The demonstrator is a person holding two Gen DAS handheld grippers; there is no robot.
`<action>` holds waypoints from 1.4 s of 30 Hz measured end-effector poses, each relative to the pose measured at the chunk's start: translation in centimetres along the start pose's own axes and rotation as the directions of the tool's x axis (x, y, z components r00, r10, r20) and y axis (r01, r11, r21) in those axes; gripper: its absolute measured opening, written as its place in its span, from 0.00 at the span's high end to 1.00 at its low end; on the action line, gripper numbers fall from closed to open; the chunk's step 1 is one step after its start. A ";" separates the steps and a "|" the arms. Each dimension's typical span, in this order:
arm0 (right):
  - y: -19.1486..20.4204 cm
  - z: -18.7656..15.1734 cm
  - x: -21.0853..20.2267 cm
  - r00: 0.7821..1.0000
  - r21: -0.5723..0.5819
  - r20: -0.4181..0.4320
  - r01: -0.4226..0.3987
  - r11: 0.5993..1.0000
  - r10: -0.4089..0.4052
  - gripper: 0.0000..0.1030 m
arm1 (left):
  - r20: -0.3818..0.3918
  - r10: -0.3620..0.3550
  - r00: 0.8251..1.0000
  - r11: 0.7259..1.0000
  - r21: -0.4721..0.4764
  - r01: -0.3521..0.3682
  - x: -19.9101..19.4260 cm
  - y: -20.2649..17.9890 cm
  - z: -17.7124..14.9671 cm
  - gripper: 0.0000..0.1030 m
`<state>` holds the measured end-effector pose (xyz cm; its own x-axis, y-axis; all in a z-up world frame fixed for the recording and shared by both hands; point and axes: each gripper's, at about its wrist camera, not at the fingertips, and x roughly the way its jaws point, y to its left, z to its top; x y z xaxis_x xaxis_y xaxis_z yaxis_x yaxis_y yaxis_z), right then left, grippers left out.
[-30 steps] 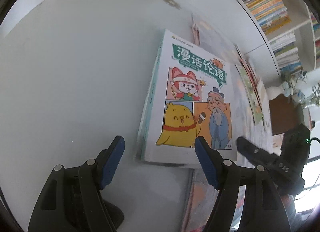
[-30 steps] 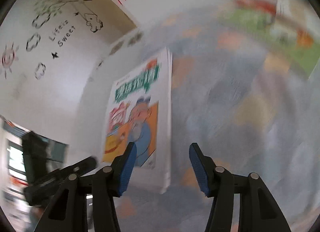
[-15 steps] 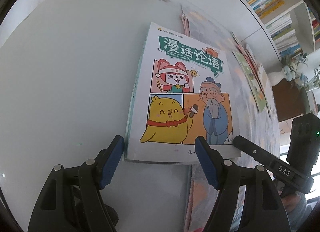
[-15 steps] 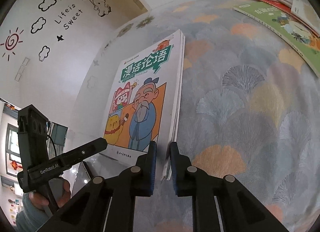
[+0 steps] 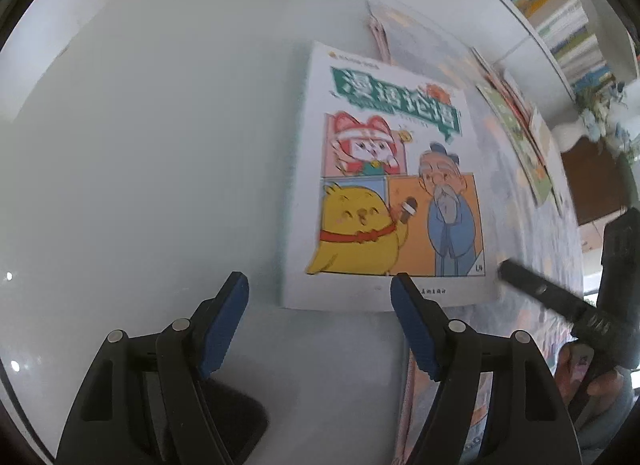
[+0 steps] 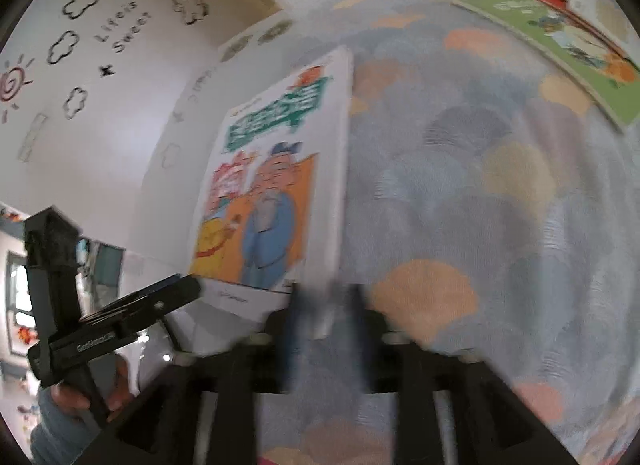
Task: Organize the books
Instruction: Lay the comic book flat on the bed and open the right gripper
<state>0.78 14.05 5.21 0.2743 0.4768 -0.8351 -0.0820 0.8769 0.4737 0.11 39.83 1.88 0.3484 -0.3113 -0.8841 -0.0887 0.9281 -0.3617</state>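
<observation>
Right tongs [image 6: 326,321] opening astride comic book's [image 6: 276,185] corner.

A white-covered comic book [image 5: 394,181] lies flat and closed, face up, on a pale desk [image 5: 160,145].

Its cover carries a green title banner with white Chinese characters above cartoon panels: a red-and-white fox, a yellow chick holding a microphone, and a bearded old man in blue against orange. One long side of the book rests on a patterned blue-and-peach cloth [image 6: 460,193]. Further along the cloth, well apart, lies a loose spread of thin picture books, the nearest one a green-covered book [image 6: 560,49]; their titles are too blurred to read.
</observation>
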 end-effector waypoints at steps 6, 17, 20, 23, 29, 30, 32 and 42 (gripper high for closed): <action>-1.2 2.6 -1.6 0.968 0.022 0.192 0.163 0.986 -0.164 0.40 | 0.048 -0.011 0.999 0.998 -0.067 0.014 -1.5 1.7 0.2 0.30; 2.1 3.4 4.3 0.931 -0.479 0.246 0.360 0.801 -0.271 0.40 | 0.028 0.003 1.000 0.998 -0.069 -0.001 -0.9 1.2 -0.1 0.30; 2.0 4.0 4.4 0.939 -0.497 0.230 0.340 0.799 -0.257 0.40 | 0.028 0.028 0.999 0.997 -0.068 -0.026 -0.7 1.3 0.1 0.30; 2.5 3.7 4.8 0.932 -0.523 0.252 0.357 0.774 -0.260 0.40 | 0.031 0.040 0.999 0.998 -0.052 -0.038 -0.7 1.0 0.2 0.30; 4.2 3.5 5.6 0.939 -0.536 0.239 0.338 0.774 -0.245 0.40 | 0.029 0.035 0.999 0.998 -0.059 -0.033 -0.6 1.1 0.1 0.30; 4.4 3.6 5.7 0.939 -0.537 0.241 0.341 0.772 -0.247 0.40 | 0.030 0.039 0.999 0.997 -0.063 -0.037 -0.6 1.3 0.1 0.30; 4.8 3.5 5.9 0.936 -0.535 0.250 0.347 0.770 -0.248 0.40 | 0.033 0.043 0.999 0.996 -0.073 -0.041 -0.7 1.4 0.0 0.30; 7.2 3.3 7.1 0.935 -0.582 0.257 0.352 0.733 -0.245 0.42 | 0.055 0.104 0.993 0.989 -0.109 -0.098 -1.7 2.4 0.2 0.30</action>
<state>5.26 23.60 3.60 0.5225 0.2148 -0.8251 -0.5212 0.8463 -0.1097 -0.48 42.59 2.59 0.3879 -0.2009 -0.8995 -0.2239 0.9262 -0.3034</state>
